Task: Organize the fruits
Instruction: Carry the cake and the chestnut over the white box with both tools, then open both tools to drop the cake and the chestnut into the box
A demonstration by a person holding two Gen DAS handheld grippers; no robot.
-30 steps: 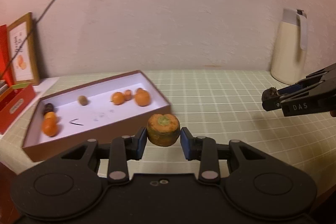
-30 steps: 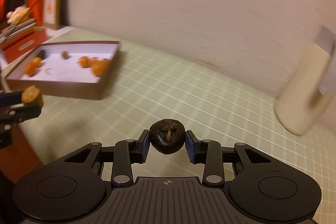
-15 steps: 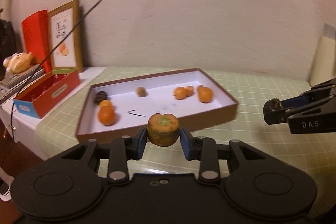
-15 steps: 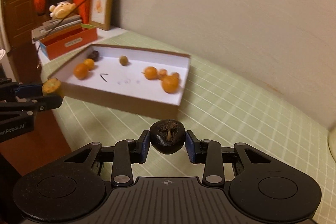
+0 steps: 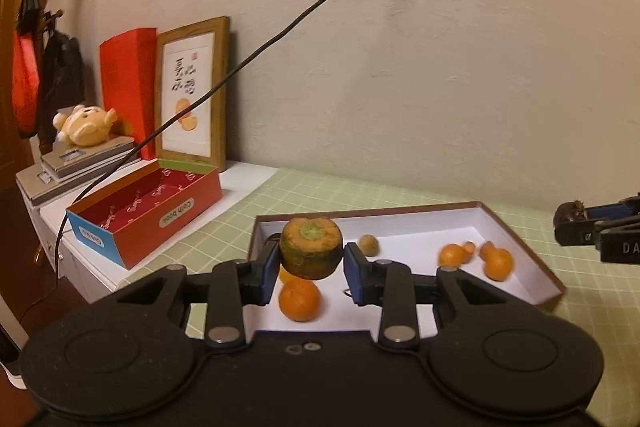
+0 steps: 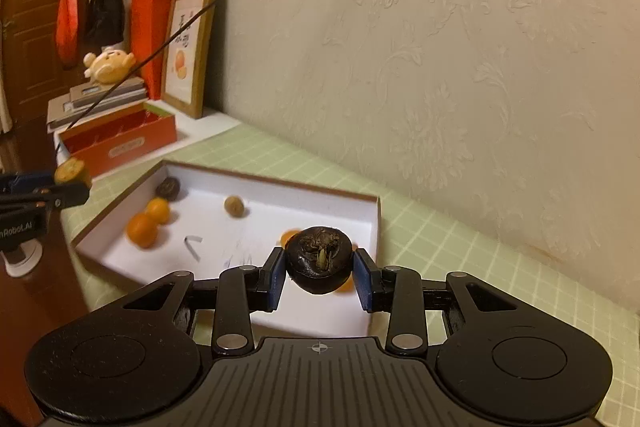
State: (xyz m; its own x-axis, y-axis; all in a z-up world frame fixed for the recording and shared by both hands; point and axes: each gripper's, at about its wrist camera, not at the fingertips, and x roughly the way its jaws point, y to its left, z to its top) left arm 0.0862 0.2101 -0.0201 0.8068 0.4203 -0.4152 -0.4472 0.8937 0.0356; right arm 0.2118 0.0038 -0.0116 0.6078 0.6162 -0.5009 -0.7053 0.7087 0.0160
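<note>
Above the near end of the white-lined box (image 5: 520,243), my left gripper (image 5: 311,264) clamps a squat orange-green fruit (image 5: 311,247). Over its other end, my right gripper (image 6: 320,277) pinches a dark wrinkled fruit (image 6: 319,259); small oranges (image 6: 143,228) lie inside.

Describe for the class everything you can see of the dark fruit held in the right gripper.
The dark fruit is round and slightly flattened, nearly black, with a dull wrinkled skin and a rough, dried tuft with a pale bit at the centre of the face turned to the camera. It is whole and clamped between the blue pads of the right gripper, touching nothing else. It hangs in the air above the near right corner of the white-lined box.
</note>
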